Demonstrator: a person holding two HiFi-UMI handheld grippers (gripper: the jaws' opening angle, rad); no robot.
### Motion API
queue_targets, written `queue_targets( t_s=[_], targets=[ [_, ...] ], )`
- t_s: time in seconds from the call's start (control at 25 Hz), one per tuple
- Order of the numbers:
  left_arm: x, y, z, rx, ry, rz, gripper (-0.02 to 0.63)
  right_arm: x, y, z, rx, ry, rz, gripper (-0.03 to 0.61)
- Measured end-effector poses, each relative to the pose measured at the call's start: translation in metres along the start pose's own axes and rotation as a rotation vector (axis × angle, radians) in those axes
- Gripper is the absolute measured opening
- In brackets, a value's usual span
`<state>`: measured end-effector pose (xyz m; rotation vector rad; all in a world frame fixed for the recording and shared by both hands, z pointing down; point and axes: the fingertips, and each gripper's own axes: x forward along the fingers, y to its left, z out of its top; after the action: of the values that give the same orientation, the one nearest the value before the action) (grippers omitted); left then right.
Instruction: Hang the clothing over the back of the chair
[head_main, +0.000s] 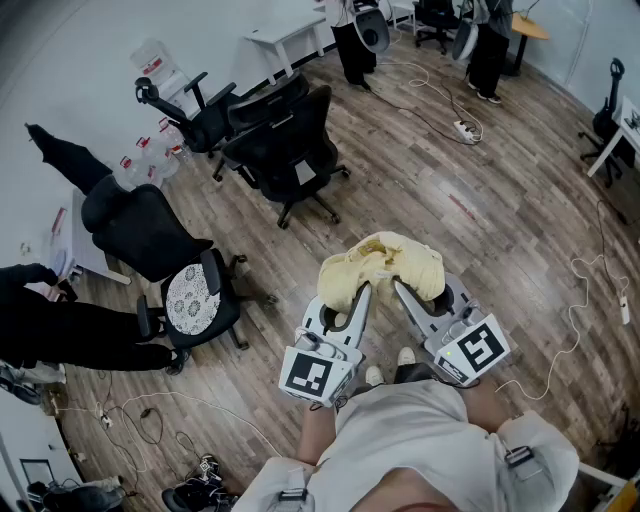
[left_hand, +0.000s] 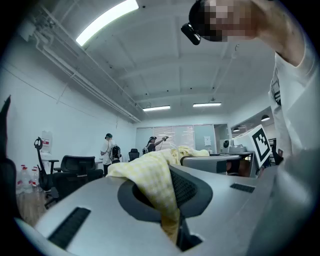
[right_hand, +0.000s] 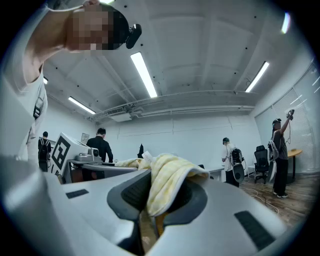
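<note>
A pale yellow checked garment (head_main: 382, 267) hangs bunched between my two grippers, above the wooden floor. My left gripper (head_main: 360, 292) is shut on its left part, and the cloth (left_hand: 155, 187) spills out of the closed jaws. My right gripper (head_main: 402, 290) is shut on its right part, with the fabric (right_hand: 165, 187) draped over the jaws. Both grippers point level, side by side and close together. The nearest chair (head_main: 165, 268) is black with a white lace seat cover and stands down-left of the garment, apart from it.
Two more black office chairs (head_main: 285, 140) stand further off in the middle. Cables (head_main: 585, 300) trail on the floor at right and lower left. White desks (head_main: 285, 35) line the far wall. Other people (head_main: 350, 35) stand at the back, and a dark sleeve (head_main: 60, 325) reaches in from the left.
</note>
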<state>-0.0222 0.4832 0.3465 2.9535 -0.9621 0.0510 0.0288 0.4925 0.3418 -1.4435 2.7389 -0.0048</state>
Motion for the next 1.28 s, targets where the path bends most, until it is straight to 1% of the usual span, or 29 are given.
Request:
queue_targets(
  t_s=[0.36, 0.56, 0.72, 0.92, 1.28],
  targets=[
    [0.029, -0.007, -0.005, 0.002, 0.012, 0.038, 0.037, -0.004, -0.032, -0.006, 0.026, 0.014, 0.033, 0.071],
    [0.043, -0.013, -0.001, 0.012, 0.006, 0.056, 0.037, -0.008, -0.047, -0.002, 0.016, 0.016, 0.053, 0.071],
    [0.051, -0.009, 0.0, 0.018, 0.014, 0.064, 0.037, -0.002, -0.055, -0.002, 0.02, 0.021, 0.061, 0.071],
    [0.06, 0.006, -0.001, 0.026, 0.019, 0.053, 0.037, 0.013, -0.064, -0.004, 0.028, 0.021, 0.047, 0.071],
    [0.084, 0.057, -0.009, 0.019, 0.042, -0.005, 0.037, 0.063, -0.085, -0.017, 0.038, 0.038, -0.02, 0.071]
  ],
)
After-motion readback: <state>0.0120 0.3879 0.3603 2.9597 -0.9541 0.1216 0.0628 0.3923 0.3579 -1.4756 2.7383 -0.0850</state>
